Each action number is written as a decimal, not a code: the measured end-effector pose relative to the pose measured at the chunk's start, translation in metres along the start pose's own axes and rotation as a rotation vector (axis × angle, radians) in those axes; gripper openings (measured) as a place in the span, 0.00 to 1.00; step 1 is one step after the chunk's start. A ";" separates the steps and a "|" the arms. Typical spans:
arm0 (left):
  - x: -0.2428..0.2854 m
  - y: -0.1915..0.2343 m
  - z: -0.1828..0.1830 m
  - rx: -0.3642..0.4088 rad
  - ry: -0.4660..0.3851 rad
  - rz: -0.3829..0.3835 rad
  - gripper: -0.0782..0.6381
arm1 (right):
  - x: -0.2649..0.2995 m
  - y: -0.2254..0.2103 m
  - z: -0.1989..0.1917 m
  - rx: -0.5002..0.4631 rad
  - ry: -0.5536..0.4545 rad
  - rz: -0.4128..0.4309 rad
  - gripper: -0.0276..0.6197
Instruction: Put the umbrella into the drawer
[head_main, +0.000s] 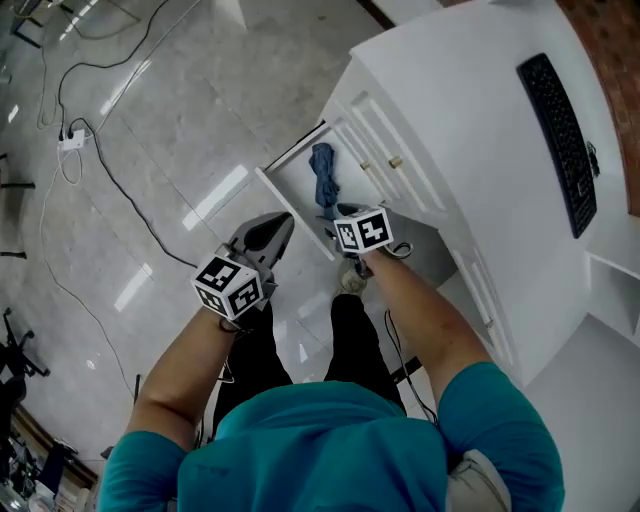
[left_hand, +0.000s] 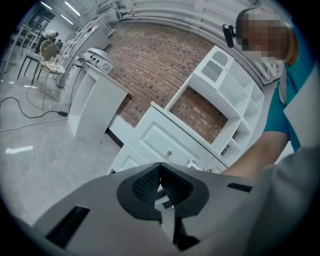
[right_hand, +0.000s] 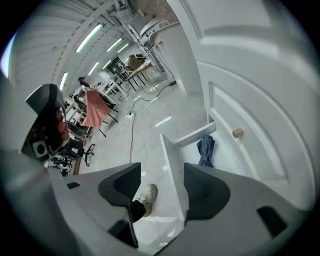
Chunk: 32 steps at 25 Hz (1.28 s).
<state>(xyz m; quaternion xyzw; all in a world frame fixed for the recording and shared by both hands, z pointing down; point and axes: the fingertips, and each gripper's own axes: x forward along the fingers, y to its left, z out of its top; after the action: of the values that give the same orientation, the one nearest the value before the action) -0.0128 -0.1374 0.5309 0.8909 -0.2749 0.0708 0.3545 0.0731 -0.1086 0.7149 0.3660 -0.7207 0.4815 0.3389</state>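
Left gripper (left_hand: 160, 172) fingers together; right gripper (right_hand: 161, 174) fingers apart.

Floor (head_main: 170, 120), at 10 o'clock — glossy polished stone, mirroring lights. Drawer (head_main: 290, 208) — smooth white painted panel. Umbrella (head_main: 323, 172) inside: limp blue cloth, matt, creased. Knob (right_hand: 237, 133): brassy metal. Keyboard (head_main: 560, 140), at 2 o'clock: matt black plastic.

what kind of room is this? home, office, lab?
Probably a lab or open office hall, not a home: a white desk unit with a keyboard on top, a power strip and cables on the polished floor, rows of tables and chairs under strip lights.
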 end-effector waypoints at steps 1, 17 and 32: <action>-0.005 -0.010 0.016 0.011 -0.008 -0.003 0.13 | -0.020 0.009 0.011 -0.003 -0.022 0.011 0.45; -0.102 -0.225 0.185 0.180 -0.027 -0.142 0.13 | -0.347 0.151 0.103 -0.117 -0.420 0.191 0.24; -0.174 -0.279 0.255 0.343 -0.192 -0.125 0.13 | -0.509 0.208 0.123 -0.447 -0.726 0.119 0.08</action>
<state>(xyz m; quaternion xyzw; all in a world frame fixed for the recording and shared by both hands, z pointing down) -0.0256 -0.0658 0.1217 0.9562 -0.2355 0.0094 0.1735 0.1350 -0.0660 0.1563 0.3869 -0.8997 0.1720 0.1058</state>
